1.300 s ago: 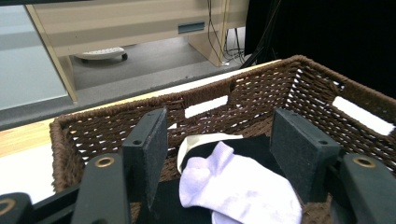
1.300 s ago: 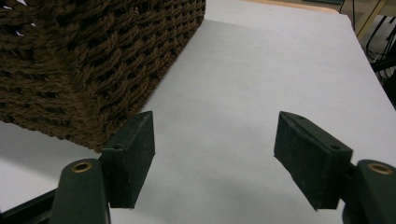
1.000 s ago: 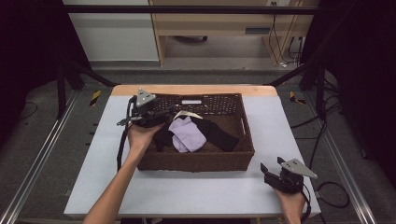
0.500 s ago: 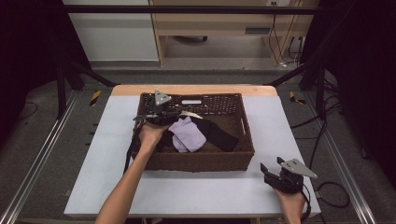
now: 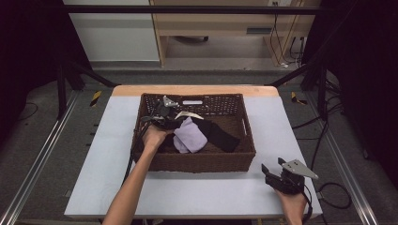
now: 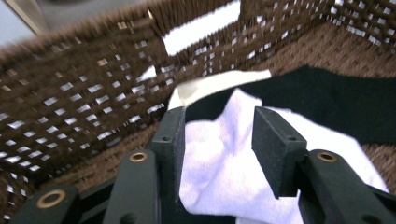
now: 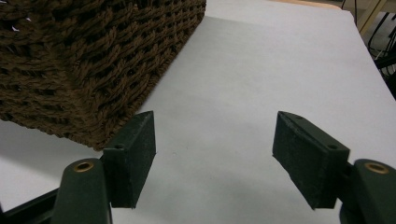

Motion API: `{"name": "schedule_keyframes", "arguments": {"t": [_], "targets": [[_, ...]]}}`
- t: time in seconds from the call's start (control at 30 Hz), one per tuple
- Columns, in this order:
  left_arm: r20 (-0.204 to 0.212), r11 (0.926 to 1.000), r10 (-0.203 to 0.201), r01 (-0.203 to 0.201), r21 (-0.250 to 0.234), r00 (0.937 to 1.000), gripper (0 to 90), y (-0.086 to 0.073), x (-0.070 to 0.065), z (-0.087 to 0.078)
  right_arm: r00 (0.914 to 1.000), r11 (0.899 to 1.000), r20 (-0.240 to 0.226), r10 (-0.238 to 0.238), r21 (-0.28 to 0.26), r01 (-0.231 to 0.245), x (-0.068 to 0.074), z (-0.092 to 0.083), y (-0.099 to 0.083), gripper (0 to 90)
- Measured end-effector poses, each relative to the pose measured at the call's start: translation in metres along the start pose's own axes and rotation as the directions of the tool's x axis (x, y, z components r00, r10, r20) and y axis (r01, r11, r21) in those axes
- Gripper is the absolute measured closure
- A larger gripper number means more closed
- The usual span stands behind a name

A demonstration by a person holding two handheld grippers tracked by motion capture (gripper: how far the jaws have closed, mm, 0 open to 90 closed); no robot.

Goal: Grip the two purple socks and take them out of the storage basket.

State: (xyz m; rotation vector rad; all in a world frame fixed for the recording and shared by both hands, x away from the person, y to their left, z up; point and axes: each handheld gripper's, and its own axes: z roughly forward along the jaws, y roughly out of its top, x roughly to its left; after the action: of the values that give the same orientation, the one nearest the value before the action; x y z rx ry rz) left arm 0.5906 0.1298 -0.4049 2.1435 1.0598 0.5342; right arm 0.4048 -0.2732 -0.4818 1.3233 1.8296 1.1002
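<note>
— While my left tongs [image 6: 219, 140] sit low in the basket [image 5: 197, 161], where would you say the job stands?

— Early, by my reckoning. Your jaws have just been closing with the pale sock [image 6: 233, 182] between them, near the far left corner of the basket. Have they bitten yet?

— Not that I can vouch for. On the left gripper view one pad [image 6: 175, 140] lies against the cloth, while the other pad [image 6: 275, 149] seems to stand a little off it. So I'd call them part-way shut around the sock, not clamped on it.

— And the sock itself?

— Lying on the basket floor, across the black cloth [image 5: 220, 133], with a cream strip [image 6: 215, 86] poking out behind it against the wicker wall. Nothing is lifted out so far.

— What about your right tongs [image 5: 274, 171]?

— Resting over the table [image 5: 112, 154] off the basket's near right corner, jaws wide apart, nothing between them.

— So what's left?

— Nearly all of it, I judge: finish the pinch, raise the sock clear of the rim, and then deal with the black cloth and the strip that remain inside.
</note>
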Motion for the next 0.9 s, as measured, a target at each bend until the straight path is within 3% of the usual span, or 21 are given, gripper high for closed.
{"name": "schedule_keyframes", "arguments": {"t": [0.43, 0.63, 0.9], "targets": [[0.011, 0.9925, -0.039, 0.038, 0.116, 0.9992, 56.6, -0.005, 0.002, 0.014, 1.0, 1.0, 0.002, -0.007, 0.009, 0.007, 0.001, 0.002, 0.0, 30.2], [0.008, 0.9881, -0.022, 0.02, 0.153, 0.9997, 53.7, -0.006, 0.0, 0.017, 0.9998, 1.0, 0.005, -0.018, 0.01, 0.018, 0.001, 0.003, -0.001, 30.1], [0.023, 0.9699, -0.045, 0.038, 0.241, 0.9987, 63.8, -0.007, 0.001, 0.023, 0.9998, 1.0, 0.006, -0.018, 0.01, 0.018, 0.002, 0.002, -0.001, 30.1]]}}
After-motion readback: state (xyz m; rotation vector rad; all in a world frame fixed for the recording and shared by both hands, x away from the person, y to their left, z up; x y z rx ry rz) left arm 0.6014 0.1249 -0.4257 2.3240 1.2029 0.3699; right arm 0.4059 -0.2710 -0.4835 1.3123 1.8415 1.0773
